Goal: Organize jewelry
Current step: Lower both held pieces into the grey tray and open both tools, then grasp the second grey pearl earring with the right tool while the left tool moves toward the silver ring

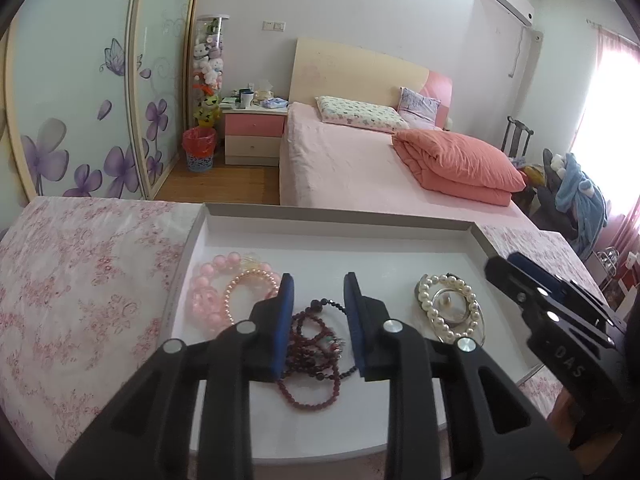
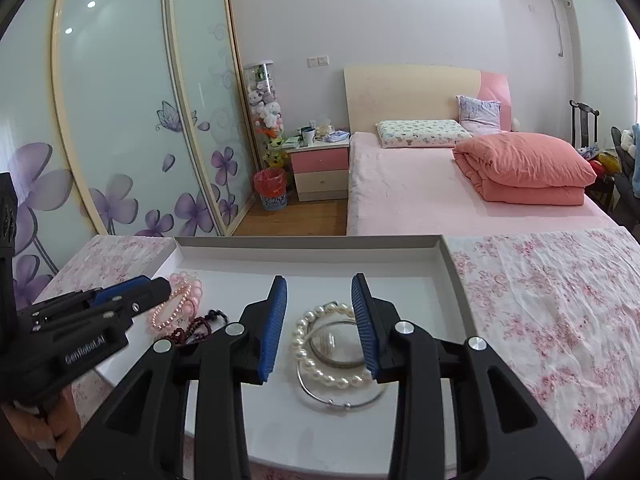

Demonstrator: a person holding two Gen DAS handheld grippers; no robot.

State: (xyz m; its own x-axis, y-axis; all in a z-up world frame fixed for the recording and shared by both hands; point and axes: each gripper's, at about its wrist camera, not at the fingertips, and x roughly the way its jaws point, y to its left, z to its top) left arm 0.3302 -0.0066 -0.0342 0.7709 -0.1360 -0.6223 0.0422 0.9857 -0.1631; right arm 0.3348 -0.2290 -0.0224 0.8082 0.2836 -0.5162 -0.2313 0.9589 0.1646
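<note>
Left wrist view: left claw (image 1: 318,292) spread wide, empty, above dark red bead strand (image 1: 316,354) in white tray (image 1: 340,218) on floral-cloth surface (image 1: 80,280). Pink bracelets (image 1: 218,292) at tray's left. Right claw (image 2: 319,294) spread wide, empty, over pearl bracelet (image 2: 320,344) and silver bangles (image 2: 340,400).
</note>
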